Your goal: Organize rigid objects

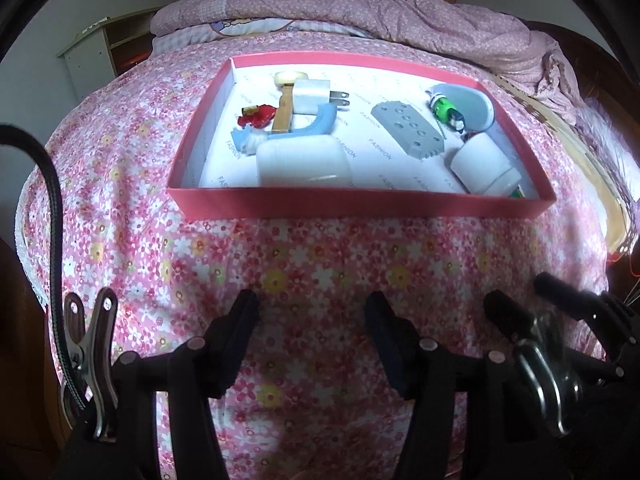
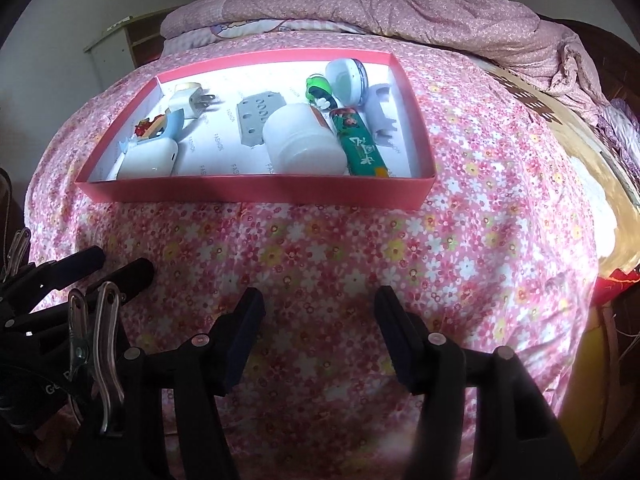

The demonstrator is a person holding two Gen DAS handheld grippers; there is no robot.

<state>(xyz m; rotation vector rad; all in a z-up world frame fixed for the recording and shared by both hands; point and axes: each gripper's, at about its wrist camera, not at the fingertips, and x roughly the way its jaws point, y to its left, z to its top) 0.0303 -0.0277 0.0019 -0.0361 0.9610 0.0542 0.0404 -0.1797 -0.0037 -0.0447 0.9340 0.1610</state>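
— How far along are you?

— Nearly done, I'd judge. Everything rigid I can see sits inside the pink cardboard box (image 2: 256,194) on the floral bedsheet (image 2: 320,256): smooth white plastic bottle (image 2: 304,144), glossy earbud case (image 2: 150,158), charger plug (image 2: 188,100), green tube (image 2: 360,144).

— And your jaws?

— Left gripper (image 1: 312,340) and right gripper (image 2: 320,336) both spread, empty, over bare sheet.

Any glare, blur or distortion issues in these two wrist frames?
Left wrist view: strong fisheye bending, dark corners, the white case in the red box washed out. Right wrist view: same bending, the box's far floor blown out by glare, the right gripper sharp.
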